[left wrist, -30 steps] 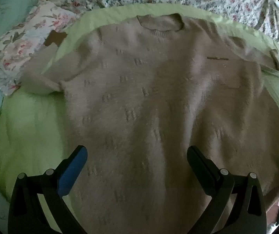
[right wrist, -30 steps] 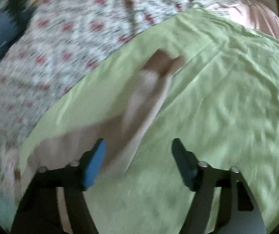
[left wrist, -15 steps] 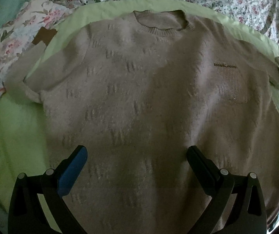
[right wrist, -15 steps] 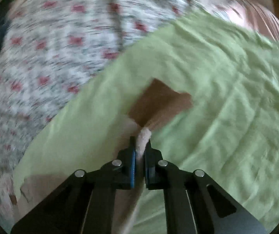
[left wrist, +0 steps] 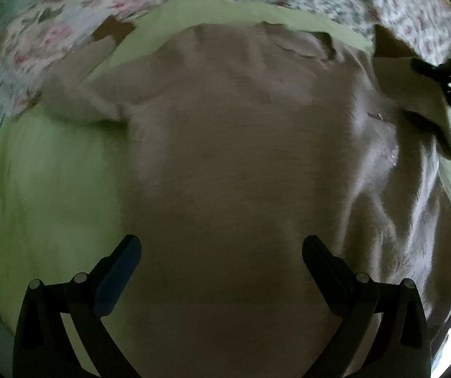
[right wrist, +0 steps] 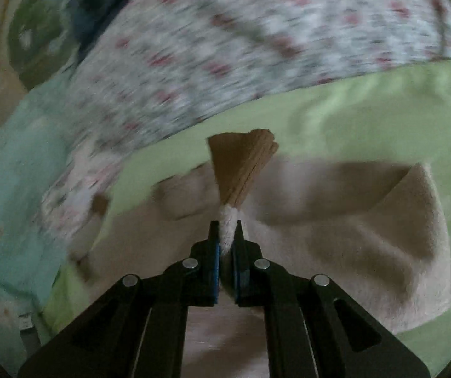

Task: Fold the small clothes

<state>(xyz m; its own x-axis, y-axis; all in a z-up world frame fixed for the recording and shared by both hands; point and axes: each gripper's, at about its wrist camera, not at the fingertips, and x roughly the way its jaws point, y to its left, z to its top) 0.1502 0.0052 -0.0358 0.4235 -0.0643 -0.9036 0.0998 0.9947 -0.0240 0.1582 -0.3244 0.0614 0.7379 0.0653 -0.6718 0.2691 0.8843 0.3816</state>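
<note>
1. Left gripper [left wrist: 220, 253], left wrist view: jaws spread wide, nothing between the pads. It hangs over the lower body of the beige sweater [left wrist: 231, 170].
2. Same view: sweater lies flat, front up, on the green sheet [left wrist: 52, 182]; neckline [left wrist: 298, 42] at the far edge. Its left sleeve [left wrist: 77, 94] runs out to the left, brown cuff [left wrist: 112, 30] lying on the floral bedding [left wrist: 36, 41].
3. Same view: the other sleeve [left wrist: 414, 94] is raised off the sheet at the right edge, folded in towards the sweater's body, with the dark tip of the right gripper [left wrist: 420, 64] on it. Picture is motion-blurred; knit detail not readable.
4. Right gripper [right wrist: 226, 236], right wrist view: jaws closed almost fully, pinching the fuzzy sleeve end [right wrist: 227, 230] just behind the brown ribbed cuff [right wrist: 241, 167], which fans out beyond the fingertips.
5. Same view: held sleeve hangs above the sweater's body [right wrist: 367, 236]; a fold of the sleeve [right wrist: 414, 220] lies to the right. Green sheet [right wrist: 351, 110] and blurred floral bedding [right wrist: 257, 31] beyond.
</note>
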